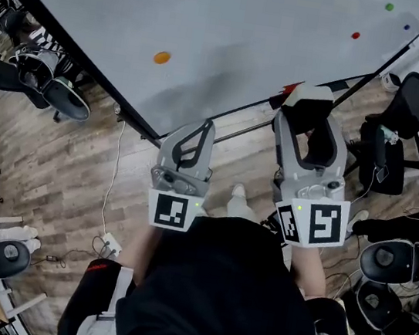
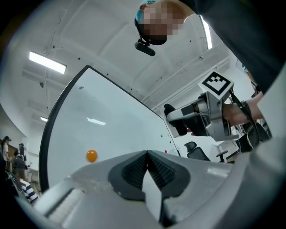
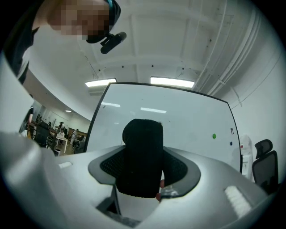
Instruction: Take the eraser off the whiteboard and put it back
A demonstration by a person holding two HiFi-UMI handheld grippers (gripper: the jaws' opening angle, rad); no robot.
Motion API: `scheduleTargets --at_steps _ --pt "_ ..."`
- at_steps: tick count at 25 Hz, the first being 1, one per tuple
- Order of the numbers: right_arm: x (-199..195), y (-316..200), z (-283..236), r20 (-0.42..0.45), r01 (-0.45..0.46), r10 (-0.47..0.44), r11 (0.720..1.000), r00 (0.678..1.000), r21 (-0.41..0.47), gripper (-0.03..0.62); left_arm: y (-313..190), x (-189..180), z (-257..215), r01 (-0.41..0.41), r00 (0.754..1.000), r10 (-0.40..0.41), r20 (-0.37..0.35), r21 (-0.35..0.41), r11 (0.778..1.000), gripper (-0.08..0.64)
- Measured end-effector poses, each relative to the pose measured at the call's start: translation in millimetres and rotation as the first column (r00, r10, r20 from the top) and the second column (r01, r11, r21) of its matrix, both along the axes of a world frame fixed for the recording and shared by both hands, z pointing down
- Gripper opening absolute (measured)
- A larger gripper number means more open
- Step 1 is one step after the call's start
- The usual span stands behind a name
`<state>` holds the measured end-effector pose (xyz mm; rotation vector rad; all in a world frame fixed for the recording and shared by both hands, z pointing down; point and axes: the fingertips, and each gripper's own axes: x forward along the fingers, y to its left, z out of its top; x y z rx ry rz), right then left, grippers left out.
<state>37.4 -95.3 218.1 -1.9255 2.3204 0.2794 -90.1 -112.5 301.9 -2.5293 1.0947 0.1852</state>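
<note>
The eraser (image 1: 308,98), white on top with black felt beneath, sits between the jaws of my right gripper (image 1: 308,121), which is shut on it just in front of the whiteboard's (image 1: 215,23) lower edge. In the right gripper view the eraser's black felt face (image 3: 142,156) stands upright between the pads and hides the middle of the whiteboard (image 3: 192,118). My left gripper (image 1: 199,134) is lower and to the left, shut with nothing in it; its pads (image 2: 156,172) meet at the tips. The left gripper view shows the right gripper (image 2: 196,120) off to the right, away from the board.
Round magnets dot the board: orange (image 1: 161,57), red (image 1: 355,36), green (image 1: 389,6). A black office chair (image 1: 401,113) stands to the right, with more chairs at the left (image 1: 43,79). A power strip (image 1: 111,244) with cables lies on the wooden floor.
</note>
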Motion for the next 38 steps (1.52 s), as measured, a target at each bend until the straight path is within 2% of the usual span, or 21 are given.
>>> scheduleTargets --at_steps 18,24,38 --pt "-15.1 40.9 75.2 0.025 -0.057 0.058 0.998 0.998 -0.028 0.238 22.6 -14.0 12.2 -0.029 1.0 0.029 0.008 -0.03 0.999 0.003" --pt "-15.7 50.3 85.6 0.056 -0.089 0.091 0.995 0.994 -0.044 0.238 30.3 -22.7 13.3 -0.033 0.999 0.033 0.009 -0.032 0.999 0.003" --pt "-23.3 66.5 91.4 0.063 -0.125 0.129 0.99 0.99 -0.057 0.239 44.8 -29.5 15.6 -0.068 0.998 0.068 0.013 -0.025 0.997 0.003"
